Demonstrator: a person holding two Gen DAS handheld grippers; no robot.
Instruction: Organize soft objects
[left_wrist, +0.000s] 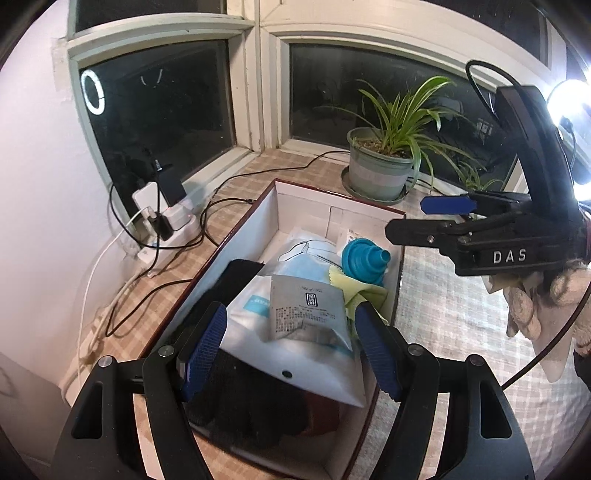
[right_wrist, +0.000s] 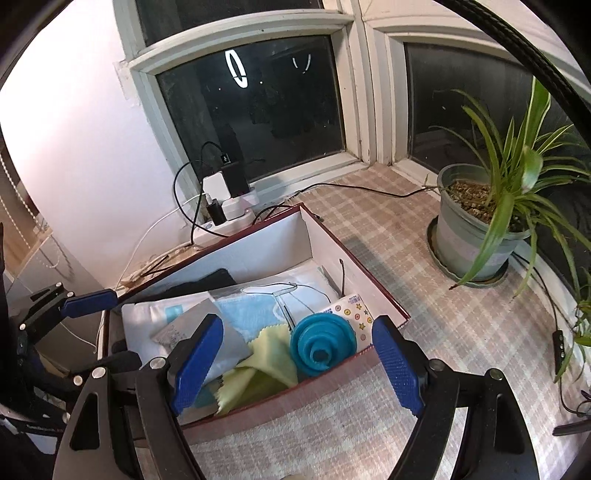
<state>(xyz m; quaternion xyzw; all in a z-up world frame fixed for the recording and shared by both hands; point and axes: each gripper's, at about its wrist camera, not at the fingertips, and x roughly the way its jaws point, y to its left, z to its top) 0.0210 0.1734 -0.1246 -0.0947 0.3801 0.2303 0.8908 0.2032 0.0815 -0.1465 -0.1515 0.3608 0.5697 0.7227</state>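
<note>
A dark red box (left_wrist: 391, 212) with white inner walls sits on the checked cloth; it also shows in the right wrist view (right_wrist: 391, 295). It holds a grey sachet (left_wrist: 306, 310), a white pack (left_wrist: 243, 321), a black glove (left_wrist: 243, 406), a blue face mask (left_wrist: 303, 262), a yellow-green cloth (right_wrist: 266, 354) and a blue collapsible funnel (right_wrist: 323, 345). My left gripper (left_wrist: 291, 350) is open above the sachet and pack, holding nothing. My right gripper (right_wrist: 299, 365) is open over the box's near rim above the funnel, empty. It also shows in the left wrist view (left_wrist: 436, 218).
A potted spider plant (left_wrist: 384, 166) stands behind the box; in the right wrist view (right_wrist: 476, 225) it is to the right. A power strip with chargers and cables (left_wrist: 162, 221) lies left by the wall. Windows close the back. A bright lamp (left_wrist: 572, 103) shines right.
</note>
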